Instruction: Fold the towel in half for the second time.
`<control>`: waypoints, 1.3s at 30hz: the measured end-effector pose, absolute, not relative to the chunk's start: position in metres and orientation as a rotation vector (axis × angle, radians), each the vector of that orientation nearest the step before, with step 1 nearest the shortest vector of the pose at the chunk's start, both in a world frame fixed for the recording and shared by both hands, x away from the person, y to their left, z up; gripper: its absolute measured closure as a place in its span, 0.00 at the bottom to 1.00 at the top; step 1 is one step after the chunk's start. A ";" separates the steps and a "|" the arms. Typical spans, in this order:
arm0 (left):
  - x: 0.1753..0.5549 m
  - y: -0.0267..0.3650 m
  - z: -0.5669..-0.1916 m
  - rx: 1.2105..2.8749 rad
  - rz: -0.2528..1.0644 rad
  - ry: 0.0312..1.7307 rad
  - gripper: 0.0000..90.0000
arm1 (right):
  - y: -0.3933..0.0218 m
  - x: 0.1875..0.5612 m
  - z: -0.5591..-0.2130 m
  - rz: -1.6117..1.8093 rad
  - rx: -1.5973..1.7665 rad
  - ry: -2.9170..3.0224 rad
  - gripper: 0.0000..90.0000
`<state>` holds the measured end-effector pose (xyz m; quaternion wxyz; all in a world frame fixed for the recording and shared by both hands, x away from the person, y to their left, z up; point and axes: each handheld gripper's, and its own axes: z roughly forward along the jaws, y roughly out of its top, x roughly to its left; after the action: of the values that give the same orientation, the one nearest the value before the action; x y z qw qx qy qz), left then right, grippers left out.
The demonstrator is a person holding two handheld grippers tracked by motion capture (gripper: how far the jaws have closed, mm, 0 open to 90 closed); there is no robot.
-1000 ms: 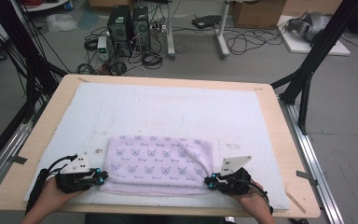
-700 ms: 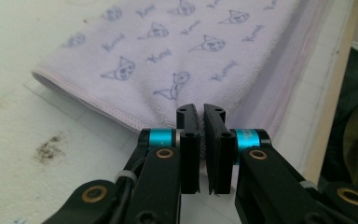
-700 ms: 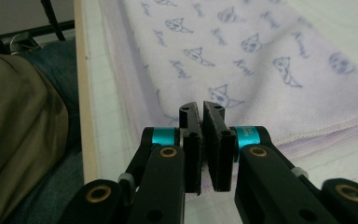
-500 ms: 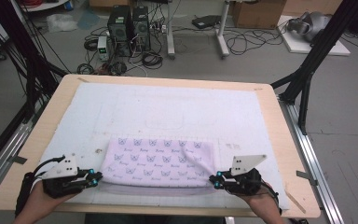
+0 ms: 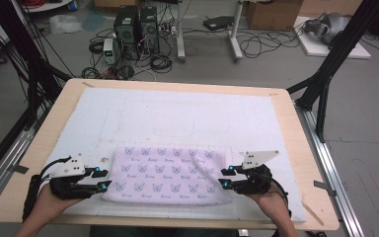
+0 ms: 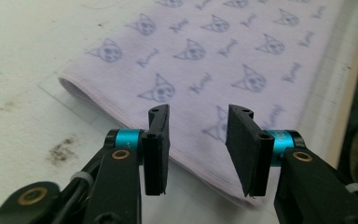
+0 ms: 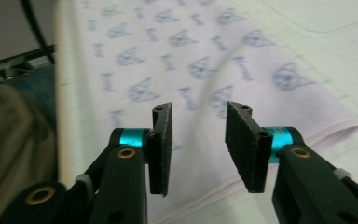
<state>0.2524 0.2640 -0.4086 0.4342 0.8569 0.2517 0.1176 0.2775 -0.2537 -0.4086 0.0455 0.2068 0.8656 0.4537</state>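
At the near edge of the worktop point(image 5: 306, 163), the left hand-held gripper point(image 5: 104, 178) and the right hand-held gripper point(image 5: 225, 177) sit at the two short ends of a folded lilac towel point(image 5: 167, 174), each pointing inward at it. Both have just been opening: in each gripper view the black, flat, rough-faced pads stand spread with a clear gap between them, nothing pinched, the cloth lying loose below and beyond the tips. The towel is a soft, matte rectangle printed with rows of small cat-head motifs and script, its long axis running left to right along the worktop's near edge. Its folded left end shows a rounded, doubled hem in the left gripper view point(image 6: 214, 56); a raised crease crosses the fabric in the right gripper view point(image 7: 205, 51). It rests on a white, faintly stained padded mat point(image 5: 187, 116) covering the pale wooden worktop.
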 end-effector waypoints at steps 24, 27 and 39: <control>0.351 0.249 -0.434 2.118 0.299 0.919 0.46 | -0.247 0.366 -0.433 1.185 0.847 2.633 0.51; 0.354 0.248 -0.438 2.126 0.262 0.932 0.45 | -0.246 0.367 -0.438 1.173 0.856 2.678 0.56; 0.347 0.239 -0.434 2.178 0.285 0.837 0.88 | -0.239 0.358 -0.433 1.159 0.753 2.722 0.89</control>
<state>0.3465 0.2392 -0.4338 0.3852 0.8550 0.3287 0.1119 0.3578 -0.2391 -0.4327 0.0443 0.2463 0.8908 0.3793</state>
